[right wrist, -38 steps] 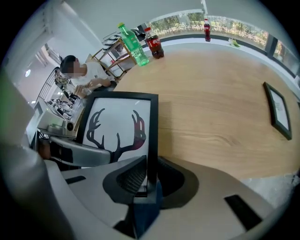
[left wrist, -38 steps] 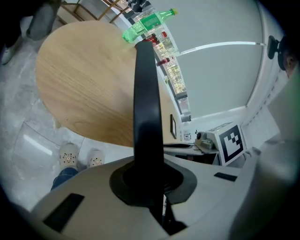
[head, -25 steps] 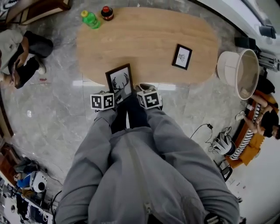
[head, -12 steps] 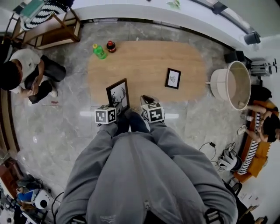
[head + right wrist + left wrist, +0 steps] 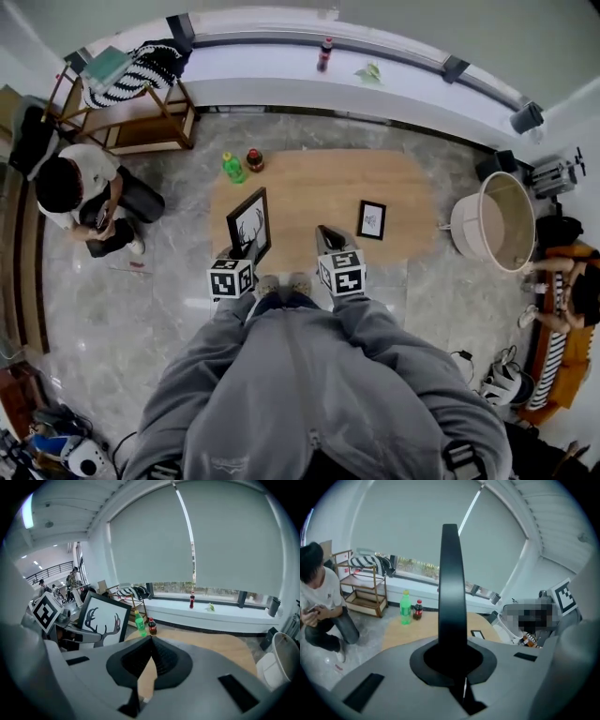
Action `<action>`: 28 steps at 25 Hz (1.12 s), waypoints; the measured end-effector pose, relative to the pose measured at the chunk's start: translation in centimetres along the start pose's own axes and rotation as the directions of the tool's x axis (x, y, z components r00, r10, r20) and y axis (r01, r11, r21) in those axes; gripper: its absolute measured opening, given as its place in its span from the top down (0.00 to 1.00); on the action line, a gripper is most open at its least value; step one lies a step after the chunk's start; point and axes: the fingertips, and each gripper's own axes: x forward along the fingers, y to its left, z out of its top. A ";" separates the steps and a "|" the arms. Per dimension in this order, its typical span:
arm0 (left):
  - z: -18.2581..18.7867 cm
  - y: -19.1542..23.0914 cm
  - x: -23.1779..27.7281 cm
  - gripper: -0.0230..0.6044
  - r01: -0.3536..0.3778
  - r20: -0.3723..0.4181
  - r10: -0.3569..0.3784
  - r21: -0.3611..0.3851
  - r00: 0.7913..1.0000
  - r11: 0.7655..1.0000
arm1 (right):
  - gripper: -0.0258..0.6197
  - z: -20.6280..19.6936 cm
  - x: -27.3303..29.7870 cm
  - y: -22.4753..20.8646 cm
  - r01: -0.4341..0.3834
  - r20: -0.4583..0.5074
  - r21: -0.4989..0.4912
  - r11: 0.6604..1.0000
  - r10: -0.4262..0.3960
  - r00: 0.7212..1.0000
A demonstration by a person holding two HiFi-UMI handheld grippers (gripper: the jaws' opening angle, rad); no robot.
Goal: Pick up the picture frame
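We see glossy grey marble floor [image 5: 112,309] on every side, with an oval wooden tabletop [image 5: 319,187] set in the middle of it. Along the far wall runs a long white window ledge [image 5: 281,66]. Above it we find pale roller blinds [image 5: 211,536] drawn most of the way down, leaving a low strip of window [image 5: 173,588] that lets daylight in. At the far left stands a wooden shelf rack [image 5: 141,138], and right of the tabletop a round white tub [image 5: 469,225]. A ceiling lamp [image 5: 27,510] glows on the left.
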 end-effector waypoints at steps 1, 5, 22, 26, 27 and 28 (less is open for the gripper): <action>1.1 -0.4 -0.8 0.92 -0.010 0.037 0.010 0.012 0.999 1.000 | 0.91 1.2 -0.8 0.3 -0.003 0.025 -0.009 1.000 0.004 1.000; 5.0 -2.1 -3.7 0.92 -0.054 0.177 0.046 0.041 0.983 0.998 | 0.91 5.7 -3.8 1.3 -0.013 0.133 -0.038 0.999 0.018 0.991; 18.9 -8.5 -15.9 0.92 -0.206 0.591 0.062 0.180 0.804 0.962 | 0.91 18.9 -13.2 5.4 0.010 0.470 -0.197 0.980 0.086 0.878; 20.6 -10.2 -17.5 0.92 -0.217 0.635 0.034 0.212 0.771 0.953 | 0.91 21.3 -15.1 6.2 0.012 0.527 -0.208 0.978 0.102 0.844; 21.1 -10.5 -17.7 0.92 -0.222 0.644 0.028 0.222 0.765 0.949 | 0.91 21.9 -15.4 6.3 0.015 0.539 -0.212 0.977 0.104 0.836; 21.5 -10.8 -18.0 0.92 -0.227 0.651 0.023 0.232 0.759 0.946 | 0.91 22.4 -15.8 6.4 0.020 0.550 -0.217 0.976 0.105 0.829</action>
